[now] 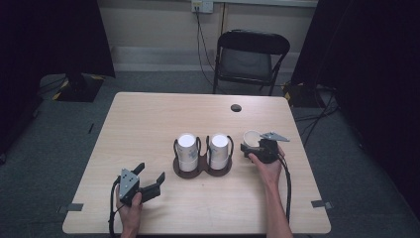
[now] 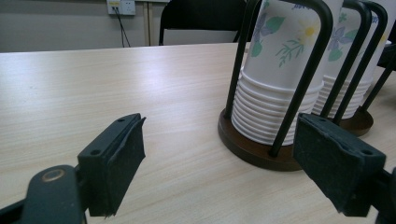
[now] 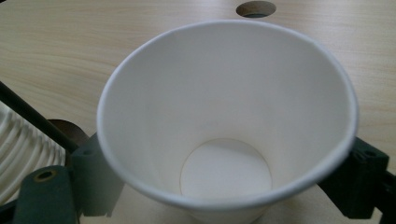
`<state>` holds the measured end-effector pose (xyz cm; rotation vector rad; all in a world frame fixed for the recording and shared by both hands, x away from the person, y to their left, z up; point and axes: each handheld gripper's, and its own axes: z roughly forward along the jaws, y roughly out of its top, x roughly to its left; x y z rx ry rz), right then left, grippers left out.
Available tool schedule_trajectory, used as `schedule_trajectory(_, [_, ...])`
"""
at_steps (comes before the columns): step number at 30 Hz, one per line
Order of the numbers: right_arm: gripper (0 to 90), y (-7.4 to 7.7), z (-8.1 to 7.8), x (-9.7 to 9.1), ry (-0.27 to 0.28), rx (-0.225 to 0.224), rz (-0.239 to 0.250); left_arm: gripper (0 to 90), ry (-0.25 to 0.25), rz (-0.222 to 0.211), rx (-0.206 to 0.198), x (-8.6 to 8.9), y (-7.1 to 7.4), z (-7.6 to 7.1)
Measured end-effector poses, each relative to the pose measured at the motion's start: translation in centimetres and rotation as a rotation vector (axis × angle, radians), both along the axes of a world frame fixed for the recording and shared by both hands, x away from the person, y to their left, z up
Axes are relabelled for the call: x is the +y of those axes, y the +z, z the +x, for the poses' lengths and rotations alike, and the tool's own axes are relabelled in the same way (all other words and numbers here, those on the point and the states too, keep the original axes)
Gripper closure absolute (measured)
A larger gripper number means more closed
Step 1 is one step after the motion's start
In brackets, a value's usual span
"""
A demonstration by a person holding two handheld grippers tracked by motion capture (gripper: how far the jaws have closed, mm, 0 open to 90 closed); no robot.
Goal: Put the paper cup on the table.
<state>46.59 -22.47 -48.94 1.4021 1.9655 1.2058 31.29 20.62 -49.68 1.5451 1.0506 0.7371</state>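
Between our right tongs, whose jaws stand wide beside its wall, a paper cup stands upright on the bench; we withdraw them straight back without tipping it, left tongs apart and empty.

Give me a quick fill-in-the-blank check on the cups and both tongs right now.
1. The paper cup between the right tongs stands mouth ____.
2. The black holder carries ____ stacks of upside-down cups.
3. The left tongs are ____, with nothing between them.
4. The cable hole lies on the table's ____ side.

Missing words: up; two; open; far
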Motion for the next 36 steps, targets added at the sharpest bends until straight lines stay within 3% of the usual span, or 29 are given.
schedule_trajectory(21, [14.1,0.8,-1.3,0.1,-0.015,-0.018,0.000,16.8,-0.005,-0.015,-0.003,0.2,0.0,0.0])
schedule_trajectory(27, [13.8,0.7,-2.1,-0.3,-0.030,-0.016,-0.007,16.8,-0.004,-0.015,-0.002,0.2,0.0,0.0])
schedule_trajectory(34, [14.2,1.2,-3.6,-0.7,-0.049,-0.048,0.010,16.9,0.001,-0.013,0.004,0.1,0.0,0.0])
schedule_trajectory(36, [14.3,1.2,-4.2,-0.9,-0.051,-0.061,0.034,17.0,0.004,-0.012,0.010,0.1,0.0,0.1])
